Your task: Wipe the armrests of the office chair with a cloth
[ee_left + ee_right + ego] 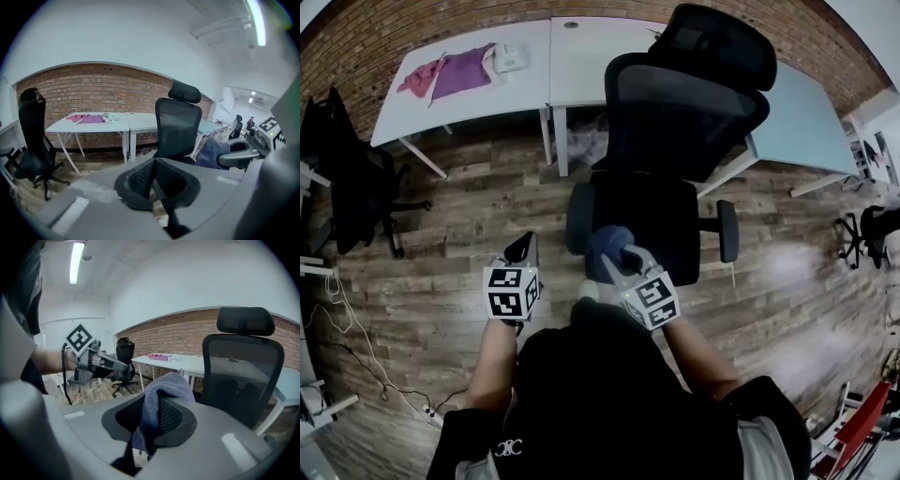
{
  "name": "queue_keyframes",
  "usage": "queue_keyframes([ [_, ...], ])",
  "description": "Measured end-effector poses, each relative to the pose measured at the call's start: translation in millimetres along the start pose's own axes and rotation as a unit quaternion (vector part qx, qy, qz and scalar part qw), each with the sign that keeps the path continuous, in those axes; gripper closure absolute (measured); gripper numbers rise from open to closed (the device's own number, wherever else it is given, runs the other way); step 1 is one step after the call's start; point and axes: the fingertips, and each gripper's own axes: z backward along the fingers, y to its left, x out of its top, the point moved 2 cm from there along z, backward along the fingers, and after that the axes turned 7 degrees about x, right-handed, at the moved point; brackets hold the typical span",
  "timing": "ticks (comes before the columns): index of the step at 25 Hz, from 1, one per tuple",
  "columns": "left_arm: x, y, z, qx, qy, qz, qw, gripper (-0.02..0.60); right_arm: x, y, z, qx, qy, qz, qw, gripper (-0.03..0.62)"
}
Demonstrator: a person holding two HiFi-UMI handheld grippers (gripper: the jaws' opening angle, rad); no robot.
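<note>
In the head view the office chair (675,131) faces the person, its backrest close to the front edge of the white desks (581,56). One armrest (578,217) sits at the seat's left in the picture, the other (727,231) at its right. Bare wood floor (459,216) lies open between this chair and a black chair (347,178) at the far left. The right gripper (617,251) holds a blue cloth (607,240) just beside the left-hand armrest – contact cannot be made out – while the left gripper (523,249) hangs over open floor, apart from the chair. In the left gripper view its jaws are pressed together with nothing between them. Beyond them stand the chair's mesh back and the desk edge, with pink fabric (89,119) on the desktop. In the right gripper view the jaws are clamped on the cloth, which bunches above them and trails below – the chair back rises close at the right, with open floor off to the left.
</note>
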Motion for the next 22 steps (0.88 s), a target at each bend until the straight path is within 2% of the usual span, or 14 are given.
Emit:
queue_keyframes([
  [4,12.4,-3.4,-19.7,0.010,0.001,0.018,0.9998,0.575,-4.8,-10.5,-18.8,0.046,0.025,0.007,0.999,0.522],
  [8,4.0,-1.7,-29.7,0.016,0.026,0.015,0.9994,0.575,-23.9,-22.9,-34.1,0.062,0.057,0.003,0.996,0.523],
  [11,-0.9,10.7,-40.1,0.025,0.040,0.021,0.9987,0.575,-39.3,-38.4,-47.1,0.056,0.079,-0.018,0.995,0.522],
  [15,-2.9,23.8,-54.0,0.018,0.047,0.025,0.9984,0.575,-50.0,-58.5,-67.0,0.037,0.098,-0.054,0.993,0.523],
  [18,-11.3,35.1,-68.1,0.005,0.064,0.022,0.9977,0.575,-61.9,-65.2,-89.9,0.023,0.123,-0.059,0.990,0.522],
  [22,-10.5,47.8,-84.9,-0.026,0.076,0.019,0.9966,0.575,-85.2,-56.6,-123.1,0.031,0.176,-0.054,0.982,0.522],
])
